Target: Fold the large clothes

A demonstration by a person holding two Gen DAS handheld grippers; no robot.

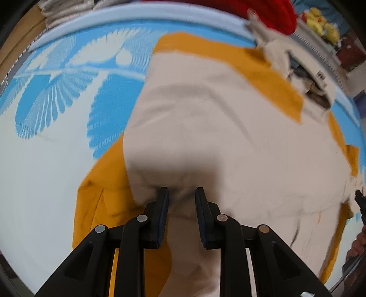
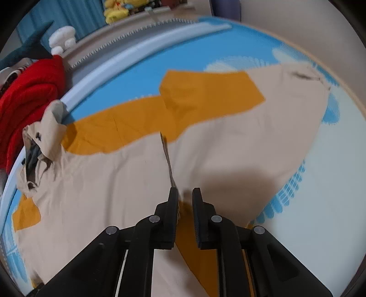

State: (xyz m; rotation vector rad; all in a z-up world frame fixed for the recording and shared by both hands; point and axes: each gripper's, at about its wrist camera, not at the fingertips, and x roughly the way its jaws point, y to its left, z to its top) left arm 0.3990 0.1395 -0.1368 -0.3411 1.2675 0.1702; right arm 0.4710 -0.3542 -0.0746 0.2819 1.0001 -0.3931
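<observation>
Through the left wrist camera, I am pointing my left gripper [image 1: 181,194] steeply down at the beige-and-mustard coat [image 1: 205,109], which is lying spread over the blue-and-white patterned bedsheet [image 1: 57,96]. A thick bunch of beige cloth is running up between the jaws, and they are narrowed around it; it looks clamped, though I cannot see the pads biting. To fold well from here, I am wanting to keep this bunch pinched deep, so the layers are not sliding apart when I lift. A red garment [image 1: 274,13] is lying at the far edge of the bed.

Through the right wrist camera, my right gripper [image 2: 184,194] is standing over the coat's open front edge [image 2: 168,157], where the mustard lining [image 2: 137,128] is showing. The jaws are a little apart; the edge is touching the left pad only, so I am not yet holding it. I am judging that I should be sliding further onto that edge before squeezing, and matching the left hand's height, so the fold line is staying straight. The hood [image 2: 39,146] is lying crumpled at the left.
</observation>
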